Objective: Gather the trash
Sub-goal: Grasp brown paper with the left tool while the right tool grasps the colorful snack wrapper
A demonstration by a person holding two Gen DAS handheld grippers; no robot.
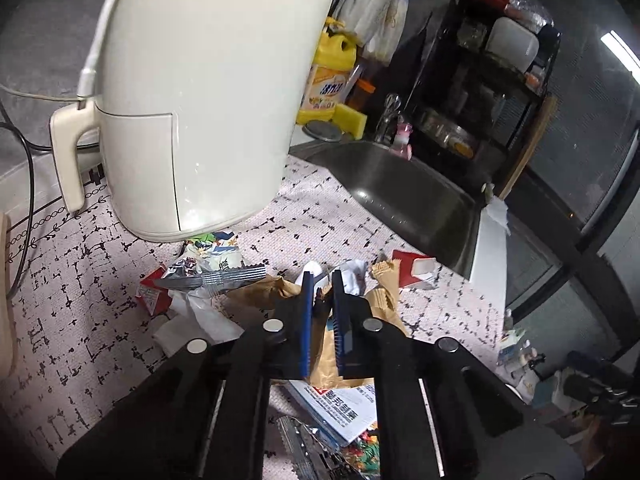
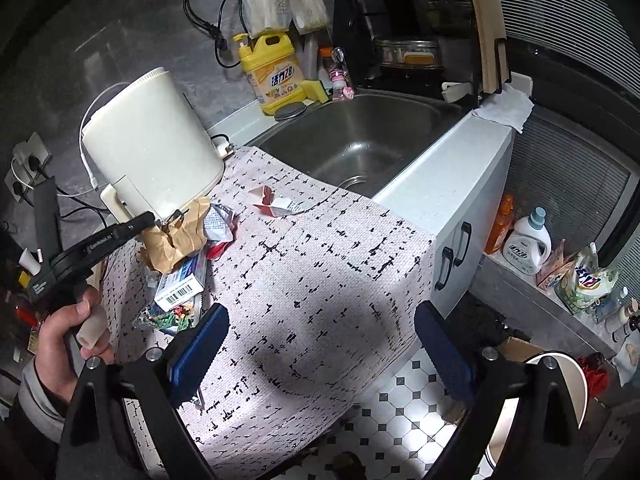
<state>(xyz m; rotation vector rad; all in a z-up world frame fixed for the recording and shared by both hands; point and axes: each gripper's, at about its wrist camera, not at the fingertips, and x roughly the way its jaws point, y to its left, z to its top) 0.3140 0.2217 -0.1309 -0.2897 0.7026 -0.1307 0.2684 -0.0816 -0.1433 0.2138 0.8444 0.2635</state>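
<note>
Left hand-held gripper point(image 1: 322, 280) pinches crumpled brown paper point(image 1: 288, 288) at the near edge of the trash pile, blue pads nearly together w/ paper between them. Right hand-held gripper point(image 2: 320, 344) hangs spread wide over bare patterned cloth on the surface point(image 2: 320, 264), holding nothing. Pile lies left, below a cream air fryer point(image 2: 152, 140): foil wrapper point(image 1: 224, 278), white tissue point(image 1: 200, 312), printed box point(image 2: 180, 284). Red-and-white carton point(image 2: 276, 204) sits apart, nearer the steel sink point(image 2: 360, 136) at far right.
</note>
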